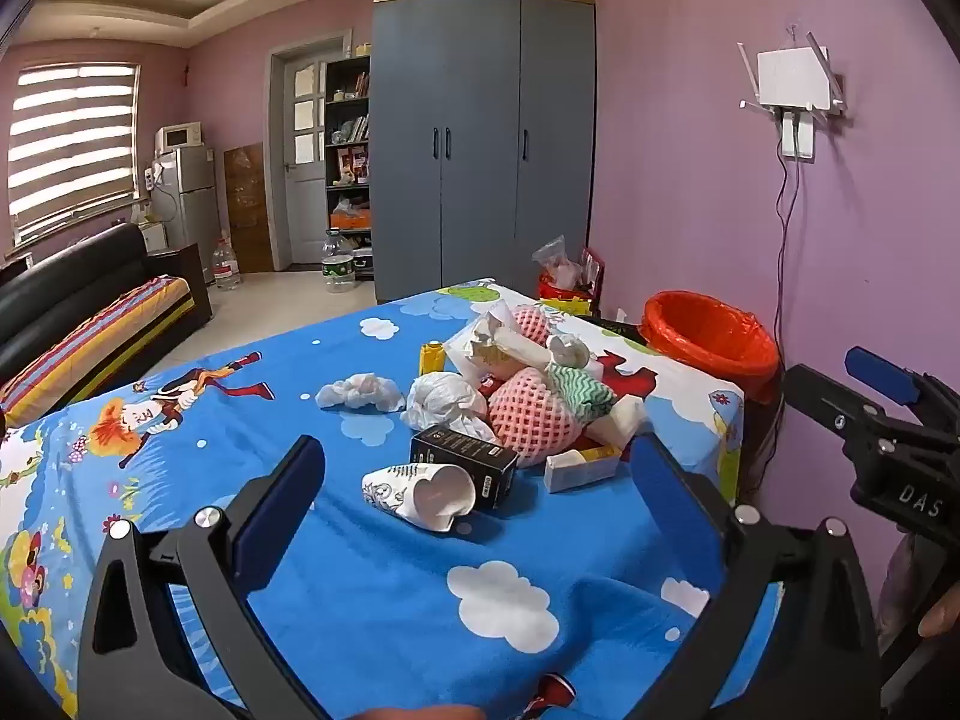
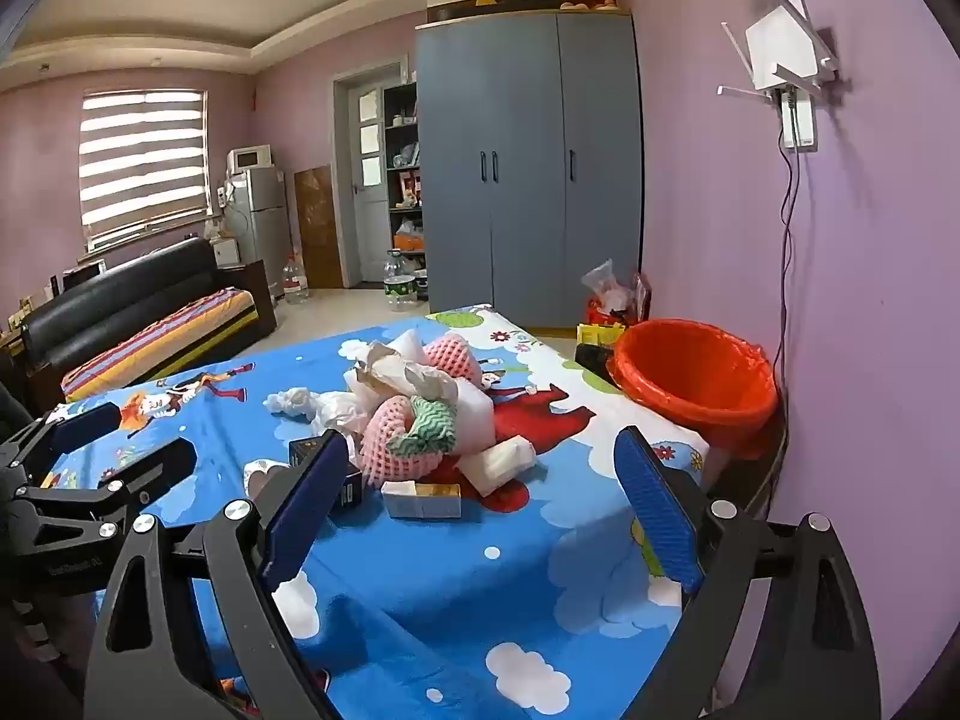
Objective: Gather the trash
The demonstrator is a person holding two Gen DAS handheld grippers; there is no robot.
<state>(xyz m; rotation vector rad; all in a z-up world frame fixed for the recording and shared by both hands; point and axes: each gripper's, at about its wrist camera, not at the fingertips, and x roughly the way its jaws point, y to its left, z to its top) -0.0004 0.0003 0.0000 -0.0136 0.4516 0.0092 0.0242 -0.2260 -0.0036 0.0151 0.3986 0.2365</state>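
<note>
A heap of trash lies on the blue cartoon tablecloth [image 1: 372,600]: a crushed paper cup [image 1: 426,495], a black box [image 1: 465,462], pink foam nets [image 1: 528,420], crumpled tissue [image 1: 360,391], a white plastic bag [image 1: 441,399] and a small white carton [image 1: 582,465]. My left gripper [image 1: 480,456] is open just short of the cup and the box, with nothing between its pads. My right gripper [image 2: 483,444] is also open and empty, facing the pink net [image 2: 396,438] and the carton [image 2: 423,498]. A bin with an orange liner [image 2: 696,372] stands at the table's far right corner.
The pink wall runs close along the right, with a router [image 1: 792,78] and a hanging cable. A grey wardrobe [image 1: 480,144] stands behind the table, with bags [image 1: 564,276] at its foot. A black sofa [image 1: 90,300] and water bottles [image 1: 337,264] are at the left.
</note>
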